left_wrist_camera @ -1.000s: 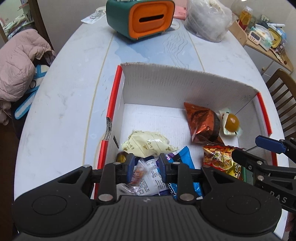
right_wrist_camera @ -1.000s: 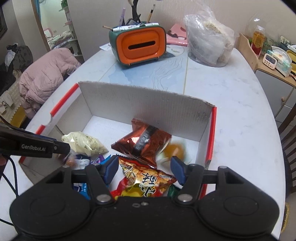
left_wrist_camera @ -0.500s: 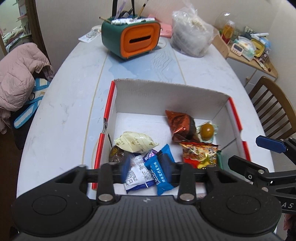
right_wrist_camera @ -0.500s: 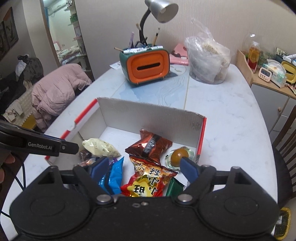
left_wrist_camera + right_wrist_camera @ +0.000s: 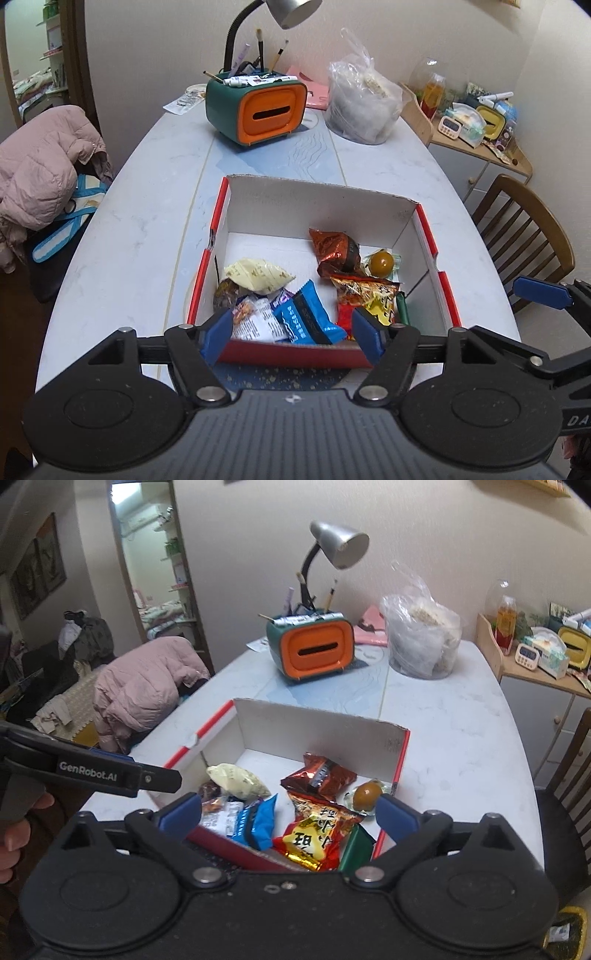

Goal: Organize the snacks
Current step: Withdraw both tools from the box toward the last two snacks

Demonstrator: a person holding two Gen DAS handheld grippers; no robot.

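A cardboard box [image 5: 218,218] with a red rim holds the snacks: a pale yellow packet [image 5: 258,275], a copper packet [image 5: 334,251], a round brown snack [image 5: 381,261] in clear wrap, a red-and-yellow packet [image 5: 365,295], a blue packet [image 5: 306,317] and a white packet [image 5: 258,321]. My left gripper [image 5: 291,334] hangs above the box's near edge, its jaws opening with nothing between them. My right gripper [image 5: 288,812] hovers over the near right part of the box [image 5: 314,731], jaws opening wide and empty, above the red-and-yellow packet [image 5: 314,834].
On the white table behind the box stand a green-and-orange tissue holder [image 5: 266,110], a desk lamp [image 5: 340,544] and a clear plastic bag [image 5: 362,107]. A wooden chair [image 5: 524,225] stands at the right, a pink jacket [image 5: 40,166] on a seat at the left.
Both grippers have drawn back and up out of the box while their jaws spread. The left let go of the white packet, the right of the red-and-yellow packet; both packets lie in the box.
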